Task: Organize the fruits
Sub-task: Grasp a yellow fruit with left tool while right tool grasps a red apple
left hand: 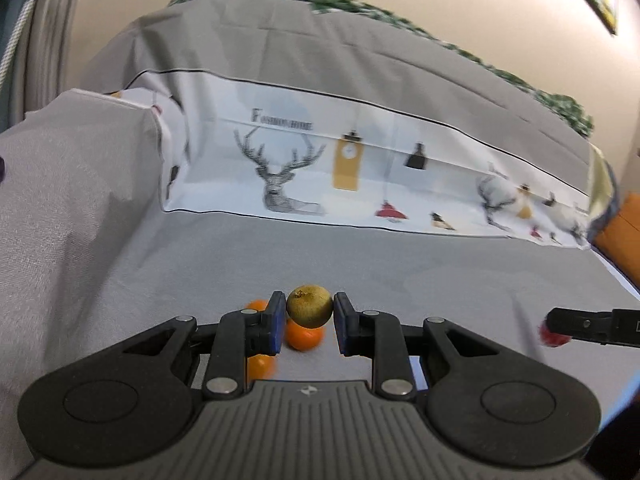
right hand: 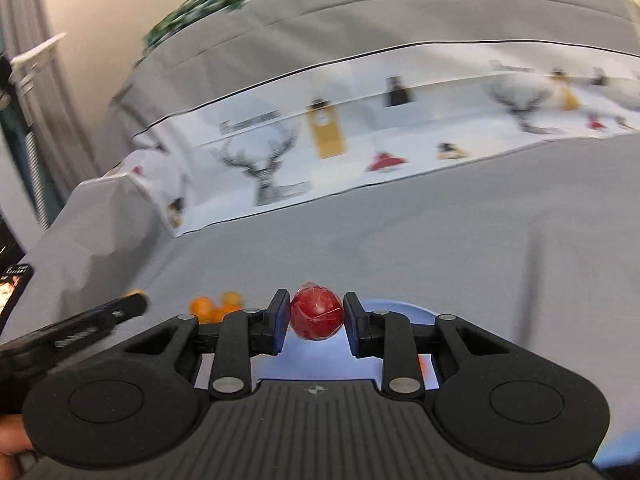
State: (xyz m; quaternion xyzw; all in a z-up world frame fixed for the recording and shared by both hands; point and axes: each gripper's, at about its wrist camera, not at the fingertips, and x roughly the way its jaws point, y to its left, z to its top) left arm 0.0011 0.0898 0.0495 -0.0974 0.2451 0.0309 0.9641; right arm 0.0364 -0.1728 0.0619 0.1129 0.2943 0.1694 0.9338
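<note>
Two grips live. Left gripper [left hand: 309, 307] jaws nearly closed, pinching a brown-gold kiwi [left hand: 309, 306] at its widest girth between the pads. Right gripper [right hand: 316, 317] likewise narrow, clamped on a red fruit in clear wrap [right hand: 316, 317], held above a pale blue plate [right hand: 404, 312]. Kiwi: probably light, soft, bruises, so keep the squeeze mild. Wrapped fruit: film likely slick, so grip at the equator. Count: one kiwi, one red fruit, three oranges [left hand: 304, 336] on the grey cloth [left hand: 400, 264] below and behind the left fingers.
</note>
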